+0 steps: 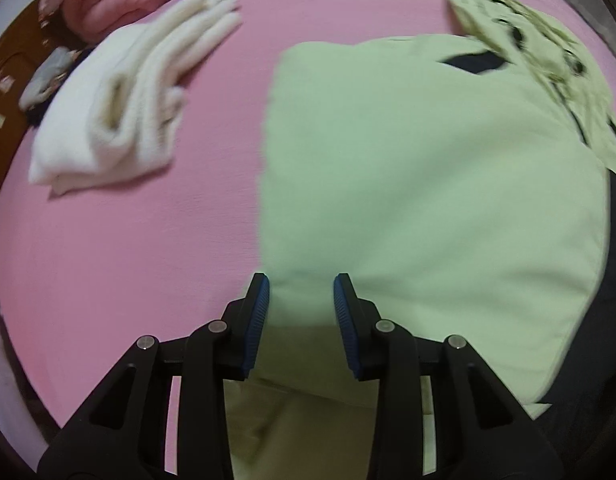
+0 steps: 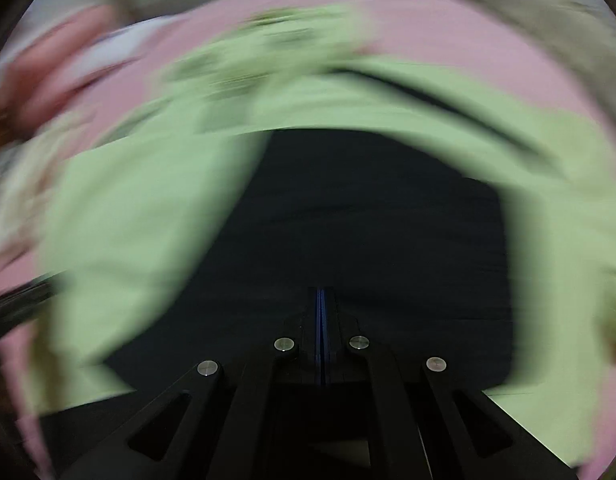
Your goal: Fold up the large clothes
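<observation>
Black linkage arms with blue ribbed pads come first in the left wrist view: the left gripper point(image 1: 301, 300) stands partly open, its pads astride the near hem of the pale green fabric garment point(image 1: 428, 184), with cloth between them. The pads do not seem to press on the cloth yet (there is a visible gap on each side), so I judge that nothing is held there.

The garment lies spread on the pink bed sheet point(image 1: 127, 260), toward the right side of the bed, with its patterned green part bunched at the far right corner. A dark navy panel shows along its right edge. This flat spreading is probably done so that a straight fold line can be made.

The right gripper point(image 2: 322, 320) has its pads fully together, only a thin blue line between them. It points down at the dark navy cloth point(image 2: 348, 240), but this view is much blurred, and I cannot tell whether any fabric is pinched.

Near the far left edge of the bed rests a folded white knitted garment point(image 1: 119, 100), well apart from the green one, seemingly already finished.
</observation>
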Available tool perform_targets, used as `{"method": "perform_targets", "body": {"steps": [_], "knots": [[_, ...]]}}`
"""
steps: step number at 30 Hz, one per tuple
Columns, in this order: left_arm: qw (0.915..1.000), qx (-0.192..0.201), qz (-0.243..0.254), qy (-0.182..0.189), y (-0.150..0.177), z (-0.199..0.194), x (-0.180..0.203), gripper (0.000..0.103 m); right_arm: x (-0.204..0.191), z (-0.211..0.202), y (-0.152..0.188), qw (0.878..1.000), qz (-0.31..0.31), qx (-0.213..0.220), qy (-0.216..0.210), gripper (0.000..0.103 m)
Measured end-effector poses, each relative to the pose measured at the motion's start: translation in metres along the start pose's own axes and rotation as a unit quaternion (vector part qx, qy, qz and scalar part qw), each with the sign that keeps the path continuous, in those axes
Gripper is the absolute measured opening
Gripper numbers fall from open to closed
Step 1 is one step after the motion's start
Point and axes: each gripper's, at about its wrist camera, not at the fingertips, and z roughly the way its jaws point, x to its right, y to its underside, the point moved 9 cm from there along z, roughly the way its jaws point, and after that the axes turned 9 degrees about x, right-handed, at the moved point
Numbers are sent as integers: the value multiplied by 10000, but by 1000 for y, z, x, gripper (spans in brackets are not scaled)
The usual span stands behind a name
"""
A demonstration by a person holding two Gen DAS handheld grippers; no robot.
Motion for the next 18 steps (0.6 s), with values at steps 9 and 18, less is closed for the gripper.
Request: {"method": "perform_targets", "body": {"steps": [9,18], "knots": [[9948,382,-30,946,-27,-34,21,33,10,-38,-27,9935,179,694,-888,0],[9841,111,200,1762,-73,0,102,33,-158,12,-11,9483,-50,-556,-3123,0]]}}
